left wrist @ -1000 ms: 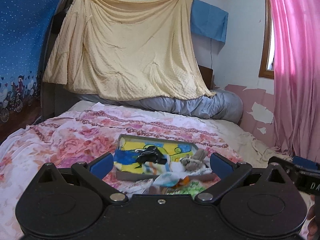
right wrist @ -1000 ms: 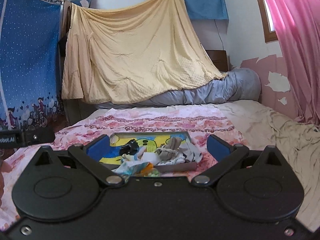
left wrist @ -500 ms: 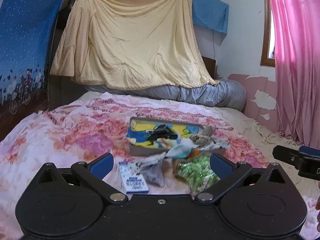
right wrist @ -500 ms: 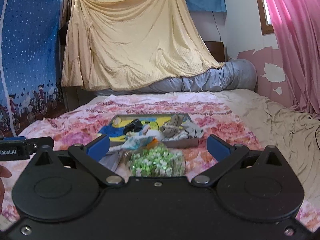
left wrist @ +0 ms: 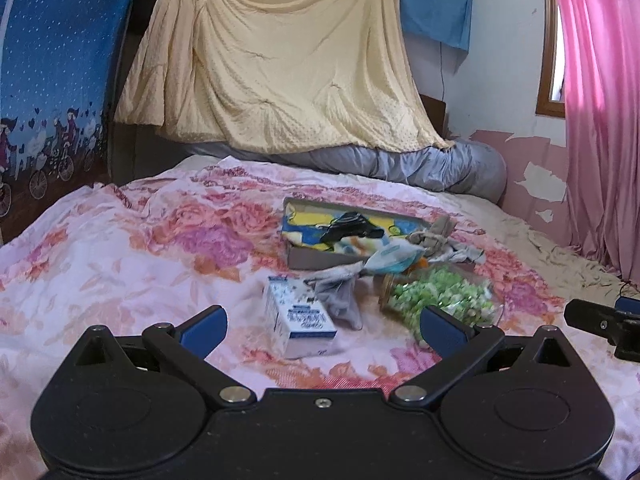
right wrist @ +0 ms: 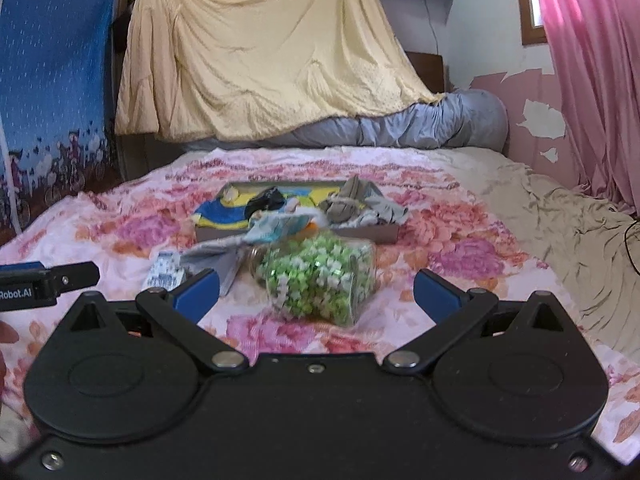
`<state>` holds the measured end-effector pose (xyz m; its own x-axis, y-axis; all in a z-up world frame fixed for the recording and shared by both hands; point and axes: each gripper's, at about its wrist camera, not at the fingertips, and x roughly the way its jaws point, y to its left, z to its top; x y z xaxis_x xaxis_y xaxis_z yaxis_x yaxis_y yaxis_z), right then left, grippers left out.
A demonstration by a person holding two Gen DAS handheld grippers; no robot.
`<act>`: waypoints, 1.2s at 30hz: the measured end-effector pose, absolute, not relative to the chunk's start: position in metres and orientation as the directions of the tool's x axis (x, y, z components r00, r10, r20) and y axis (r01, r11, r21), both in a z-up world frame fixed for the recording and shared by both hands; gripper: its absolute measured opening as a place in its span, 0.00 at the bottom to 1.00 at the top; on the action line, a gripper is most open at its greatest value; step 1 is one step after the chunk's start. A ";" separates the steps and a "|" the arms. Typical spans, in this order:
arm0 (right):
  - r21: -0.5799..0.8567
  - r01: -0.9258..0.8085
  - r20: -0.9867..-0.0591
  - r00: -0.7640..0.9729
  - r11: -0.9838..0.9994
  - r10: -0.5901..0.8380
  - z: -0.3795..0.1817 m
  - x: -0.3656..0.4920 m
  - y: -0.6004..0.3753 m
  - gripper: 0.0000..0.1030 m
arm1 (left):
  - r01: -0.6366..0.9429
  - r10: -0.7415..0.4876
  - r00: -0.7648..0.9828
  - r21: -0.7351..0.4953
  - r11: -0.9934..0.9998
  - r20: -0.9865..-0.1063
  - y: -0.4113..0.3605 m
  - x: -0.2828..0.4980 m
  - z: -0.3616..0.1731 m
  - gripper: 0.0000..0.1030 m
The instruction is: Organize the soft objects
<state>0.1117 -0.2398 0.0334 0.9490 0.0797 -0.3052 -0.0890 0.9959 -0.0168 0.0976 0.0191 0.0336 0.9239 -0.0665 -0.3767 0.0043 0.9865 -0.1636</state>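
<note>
A shallow cardboard tray lies mid-bed, with a blue-and-yellow cloth, a black item and beige-grey socks piled in it. In front of it lie a grey cloth, a light blue cloth, a small white-blue carton and a clear jar of green and white pieces on its side. My left gripper is open above the carton. My right gripper is open around the jar's near end, holding nothing.
The bed has a pink floral sheet and a beige sheet on the right. A rolled grey duvet and hanging yellow blanket stand behind. A pink curtain hangs at right, a blue one at left.
Both grippers have tilted down and moved nearer the bed; the carton, grey cloth and jar in front of the tray have come into view. Both stay open.
</note>
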 end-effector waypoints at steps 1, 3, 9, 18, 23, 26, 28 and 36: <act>-0.025 -0.091 -0.311 0.947 0.996 0.079 0.032 0.112 -0.238 1.00 | 0.001 -0.064 0.923 -0.164 0.986 -0.379 0.021 0.098 0.031 0.99; -0.033 -0.098 -0.321 0.944 0.995 0.082 0.027 0.117 -0.235 1.00 | -0.005 -0.061 0.920 -0.167 0.986 -0.387 0.023 0.099 0.024 0.99; -0.046 -0.133 -0.380 0.919 0.990 0.106 0.018 0.114 -0.228 1.00 | -0.010 -0.064 0.899 -0.165 0.986 -0.434 0.027 0.103 0.009 0.99; -0.062 -0.181 -0.447 0.884 0.981 0.135 0.002 0.106 -0.214 1.00 | -0.001 -0.079 0.870 -0.163 0.987 -0.487 0.031 0.101 -0.002 0.99; -0.063 -0.193 -0.458 0.878 0.979 0.143 0.000 0.101 -0.211 1.00 | 0.016 -0.084 0.872 -0.143 0.990 -0.483 0.027 0.097 -0.003 0.99; -0.060 -0.198 -0.465 0.873 0.978 0.148 -0.001 0.101 -0.211 1.00 | 0.018 -0.081 0.873 -0.133 0.991 -0.481 0.026 0.096 -0.002 0.99; -0.063 -0.202 -0.469 0.870 0.977 0.150 -0.002 0.103 -0.210 1.00 | 0.017 -0.081 0.871 -0.135 0.991 -0.484 0.026 0.096 -0.002 0.99; -0.065 -0.210 -0.475 0.866 0.976 0.154 -0.006 0.106 -0.208 1.00 | 0.014 -0.072 0.870 -0.120 0.993 -0.488 0.026 0.096 -0.003 0.99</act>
<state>0.1064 -0.2085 -0.0062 0.8664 0.1543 -0.4749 -0.2095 0.9756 -0.0653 0.0958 0.0258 -0.0027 0.8699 -0.0715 -0.4879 0.0145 0.9927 -0.1198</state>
